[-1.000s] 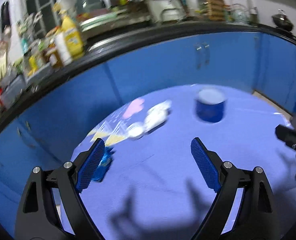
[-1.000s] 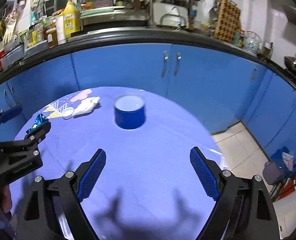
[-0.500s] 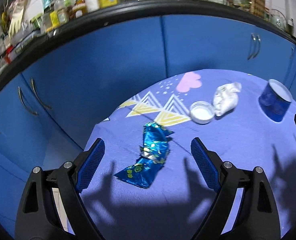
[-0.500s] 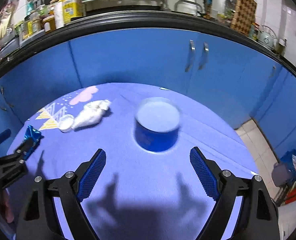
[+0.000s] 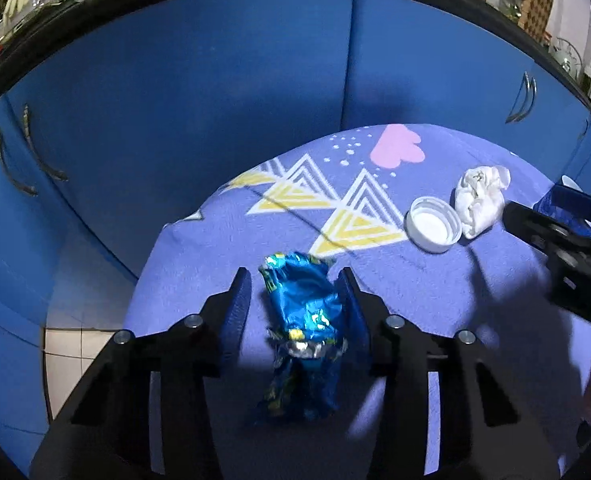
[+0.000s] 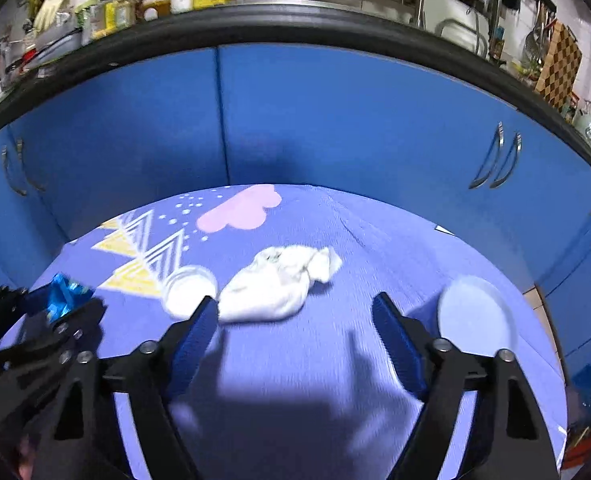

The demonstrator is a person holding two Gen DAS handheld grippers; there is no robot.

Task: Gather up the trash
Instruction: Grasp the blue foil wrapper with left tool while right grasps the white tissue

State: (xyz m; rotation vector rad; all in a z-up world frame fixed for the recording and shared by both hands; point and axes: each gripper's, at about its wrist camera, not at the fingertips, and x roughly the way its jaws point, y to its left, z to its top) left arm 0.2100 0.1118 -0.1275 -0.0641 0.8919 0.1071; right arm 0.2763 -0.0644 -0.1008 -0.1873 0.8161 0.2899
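Note:
A crumpled blue foil wrapper (image 5: 303,312) lies on the purple cloth between the fingers of my left gripper (image 5: 295,292). Its jaws are closing around the wrapper; a thin strip of cloth still shows beside the left pad. A crumpled white tissue (image 6: 271,284) lies just ahead of my right gripper (image 6: 295,316), whose jaws are closing with nothing between the pads. A white bottle cap (image 6: 187,290) rests beside the tissue, close to the right gripper's left fingertip. The tissue (image 5: 479,200) and cap (image 5: 433,228) also show in the left wrist view.
A blue cup (image 6: 475,316) with a pale opening stands to the right of the right gripper. The patterned purple cloth (image 6: 335,232) covers a small table. Blue cabinet doors (image 6: 335,120) curve closely behind it, under a crowded counter. Tiled floor (image 5: 67,344) shows past the table's left edge.
The left gripper came down over the blue wrapper and its jaws narrowed around it. The right gripper swung left from the blue cup to the white tissue and narrowed a little.

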